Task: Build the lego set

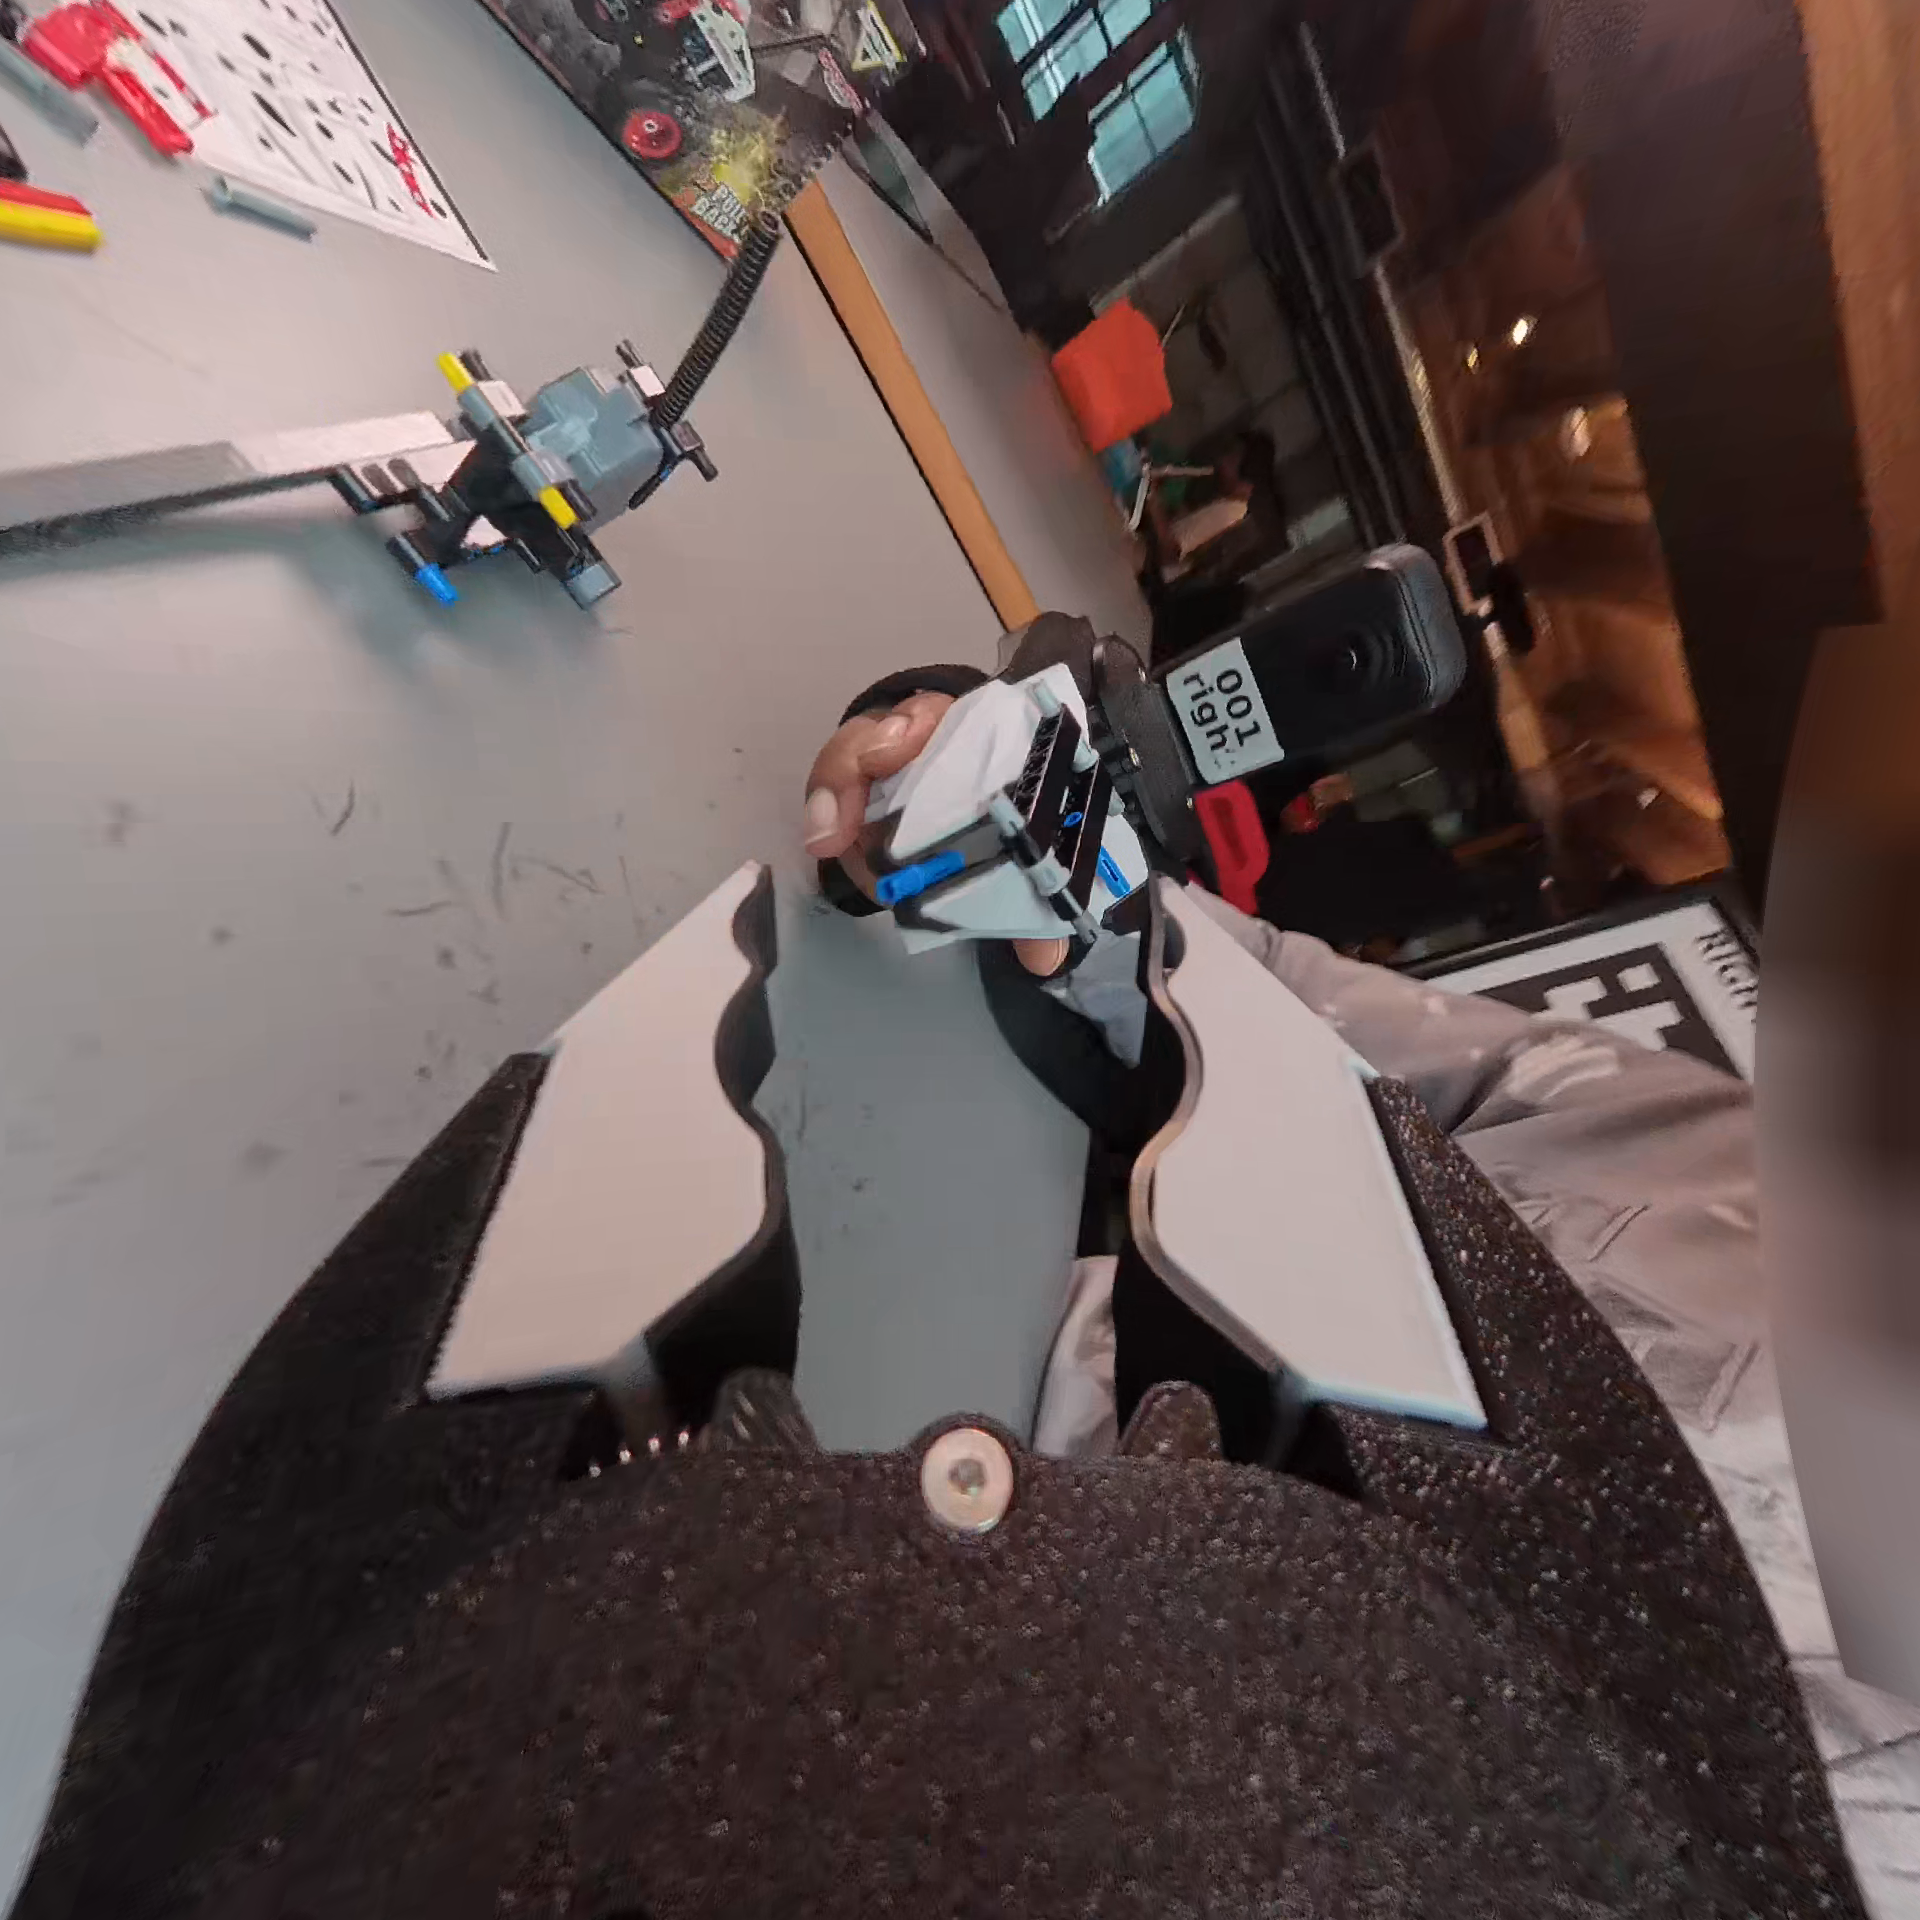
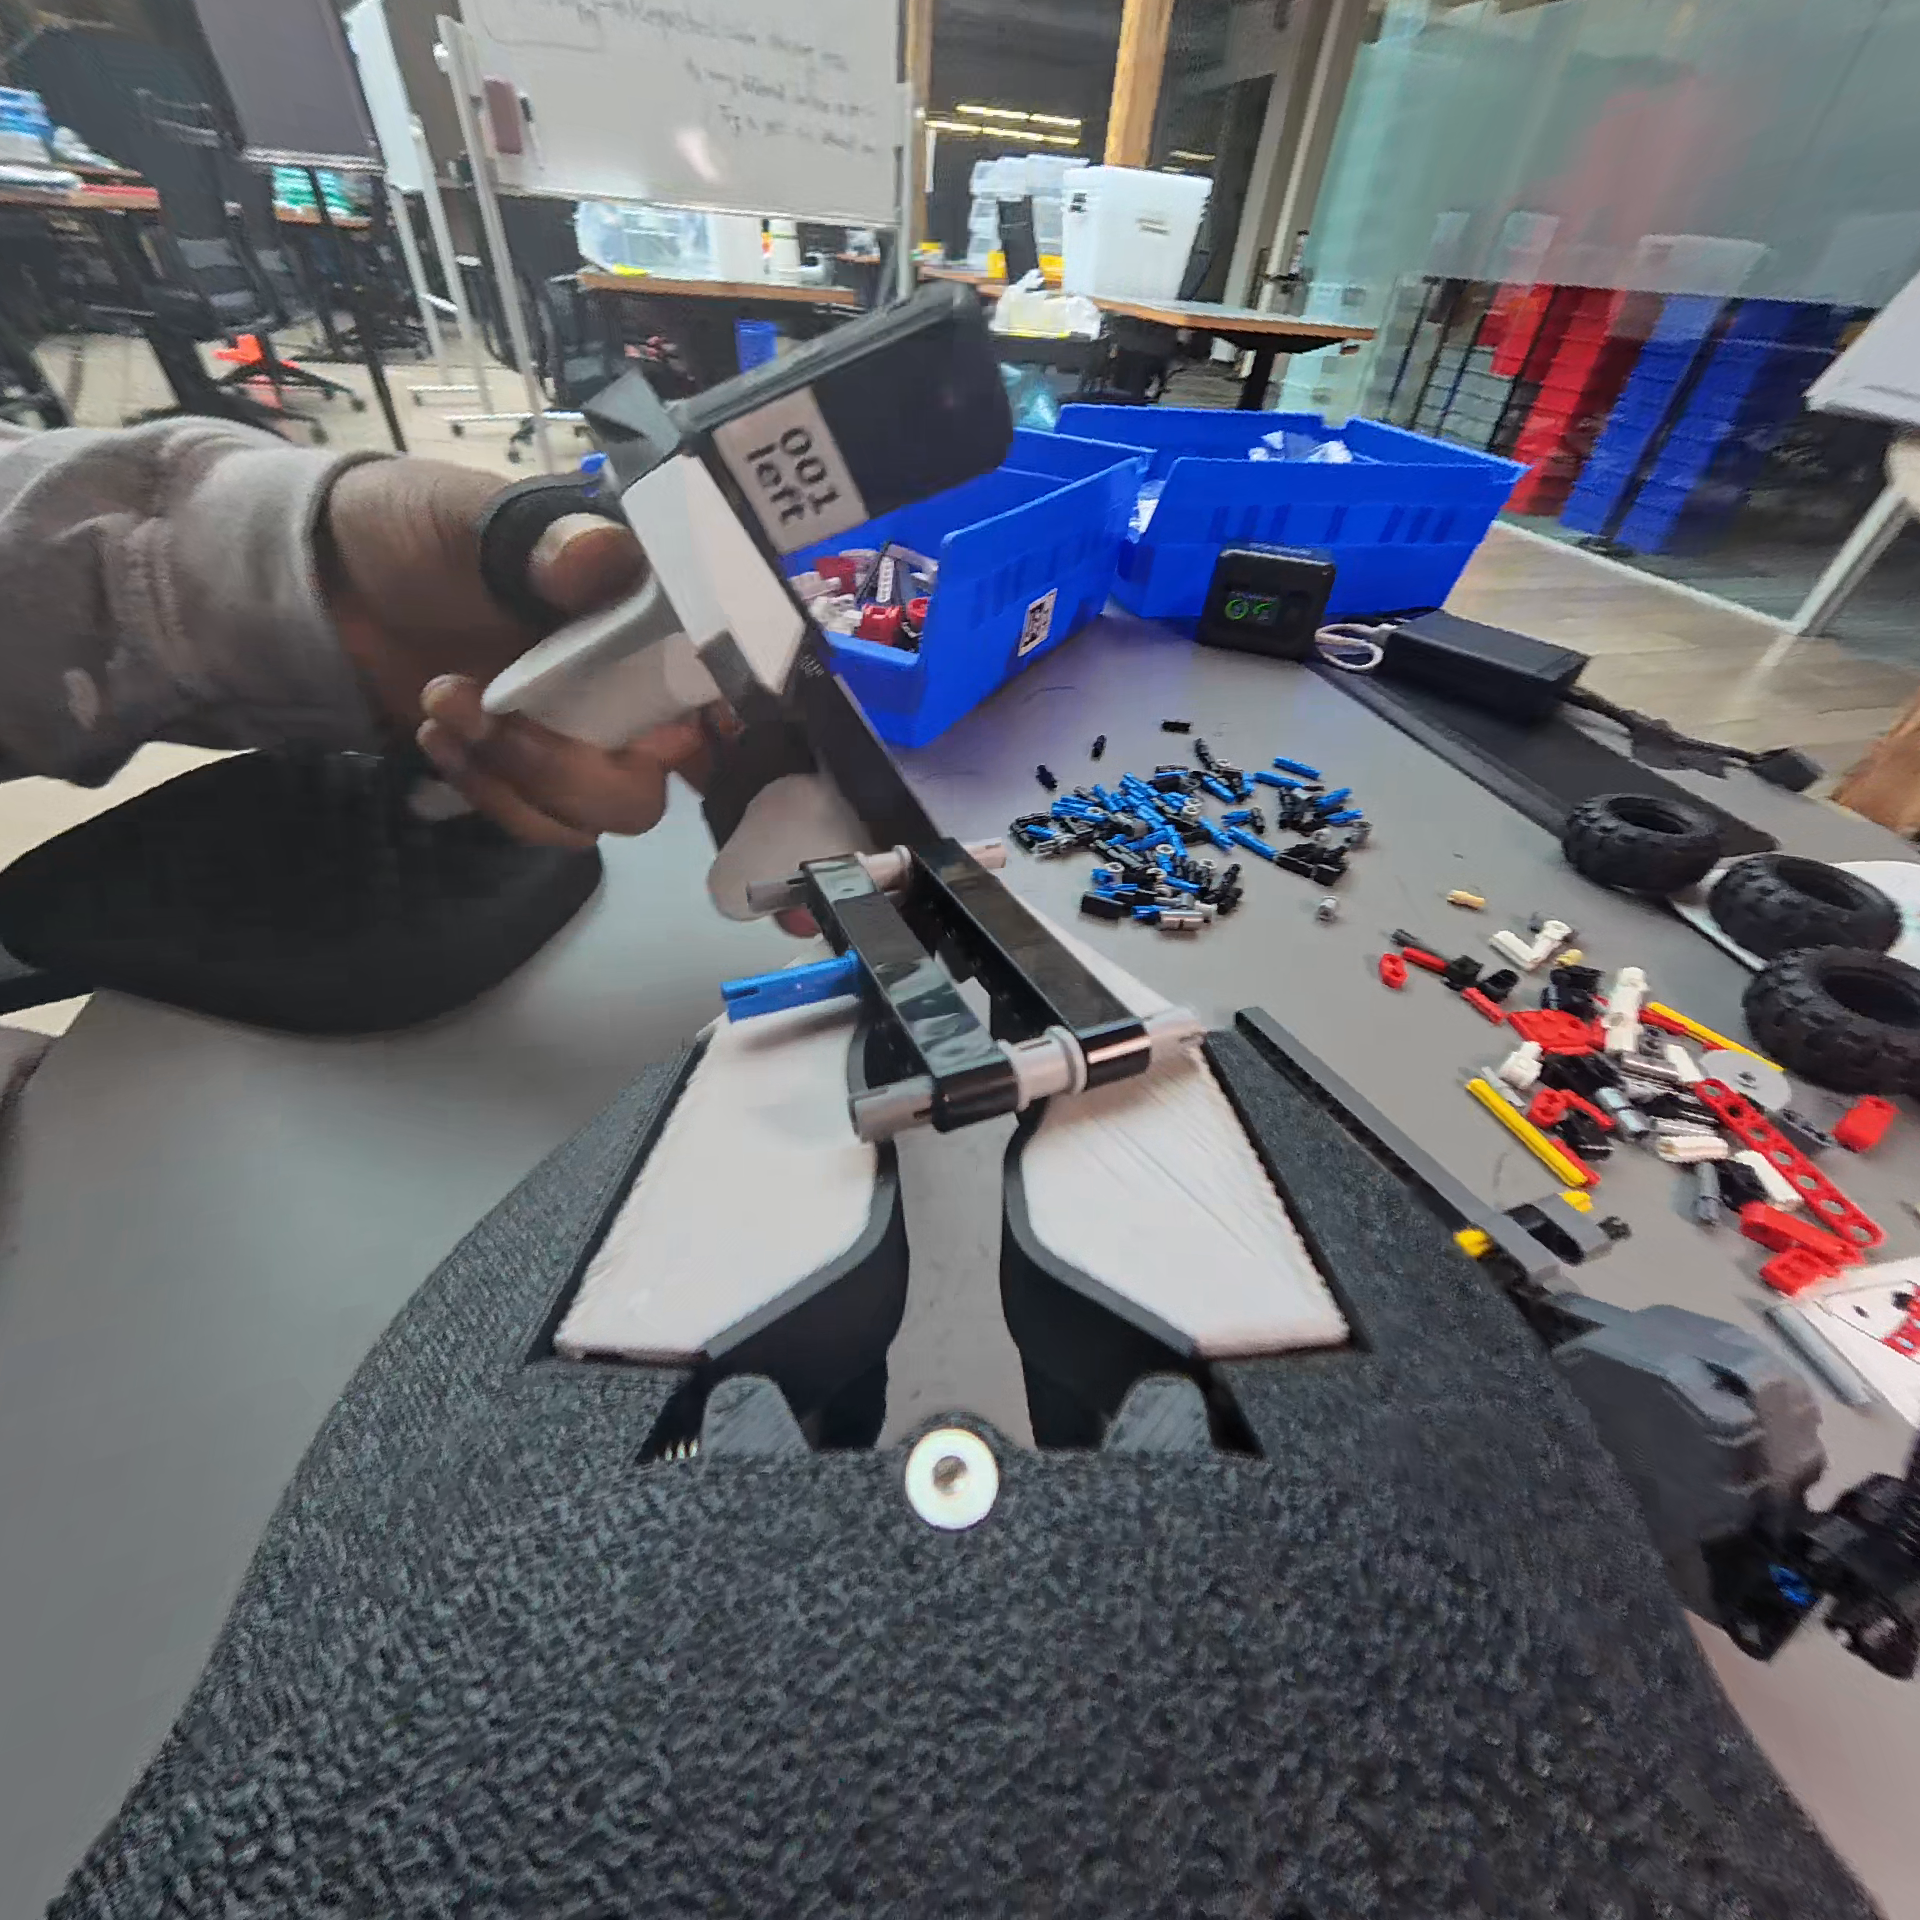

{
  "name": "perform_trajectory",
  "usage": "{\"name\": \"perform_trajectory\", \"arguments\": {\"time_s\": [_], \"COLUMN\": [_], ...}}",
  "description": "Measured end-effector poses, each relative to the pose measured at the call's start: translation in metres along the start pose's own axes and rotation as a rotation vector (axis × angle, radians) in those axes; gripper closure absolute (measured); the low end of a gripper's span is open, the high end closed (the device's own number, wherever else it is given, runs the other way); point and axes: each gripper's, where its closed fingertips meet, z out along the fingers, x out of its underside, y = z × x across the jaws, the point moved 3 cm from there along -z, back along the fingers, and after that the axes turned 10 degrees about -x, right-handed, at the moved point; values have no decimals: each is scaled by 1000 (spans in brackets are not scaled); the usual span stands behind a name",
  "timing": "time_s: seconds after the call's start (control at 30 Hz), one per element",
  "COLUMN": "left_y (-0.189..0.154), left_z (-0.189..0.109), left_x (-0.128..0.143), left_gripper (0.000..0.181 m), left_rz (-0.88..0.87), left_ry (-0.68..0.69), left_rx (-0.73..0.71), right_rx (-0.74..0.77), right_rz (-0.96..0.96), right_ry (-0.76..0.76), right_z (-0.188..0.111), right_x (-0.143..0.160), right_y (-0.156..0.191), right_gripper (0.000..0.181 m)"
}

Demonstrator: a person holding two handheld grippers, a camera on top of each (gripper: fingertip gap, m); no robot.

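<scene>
My right gripper [image 2: 997, 1070] is shut on a small black Lego frame [image 2: 935, 997] with grey axles and a blue pin [image 2: 790, 982] sticking out of its side. It holds the frame up above the grey table. My left gripper [image 1: 961, 904] is open and empty. Its fingertips point at the frame [image 1: 1049, 790], which sits just beyond them, closer to the right-hand finger. A partly built model with a grey motor block [image 1: 561, 457] stands on the table farther off. It also shows at the right edge of the right wrist view [image 2: 1683, 1434].
Blue bins [image 2: 987, 623] stand at the back of the table. A pile of blue and black pins [image 2: 1184, 831], three black tyres [image 2: 1642, 842] and loose red, white and black parts [image 2: 1662, 1091] lie to the right. A printed sheet [image 1: 312, 104] and the set's box [image 1: 727, 94] lie beyond the model. Left and right tips are no more than a few centimetres apart.
</scene>
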Motion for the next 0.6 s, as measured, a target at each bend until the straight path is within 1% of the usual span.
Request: {"name": "perform_trajectory", "arguments": {"time_s": [0.03,0.1,0.2,0.27,0.33,0.4,0.43,0.47,0.6], "left_y": [1,-2,-13,-18,-19,-19,-19,-19,-19], "left_z": [1,5,15,26,35,44,47,49,51], "left_x": [1,3,4,5,4,5,7,8,13], "left_gripper": [106,102,103,105,114,129,138,143,143], "left_rz": [-67,-190,-330,-370,-406,-424,-423,-423,-434], "left_ry": [-15,-37,-34,-27,-30,-22,-14,-12,7], "left_rx": [26,104,239,286,322,348,357,370,403], "right_rx": [41,95,138,165,191,202,198,184,131], "right_rz": [-5,-40,-82,-126,-197,-260,-272,-275,-306], "right_ry": [5,15,42,73,150,198,222,244,291], "right_z": [-2,-4,-1,3,8,10,9,8,5], "right_x": [-2,-4,-2,-1,5,7,8,9,10], "right_y": [-5,-9,-10,-7,-4,0,1,2,4], "right_gripper": [176,176,176,176,176,176,176,175,176]}}
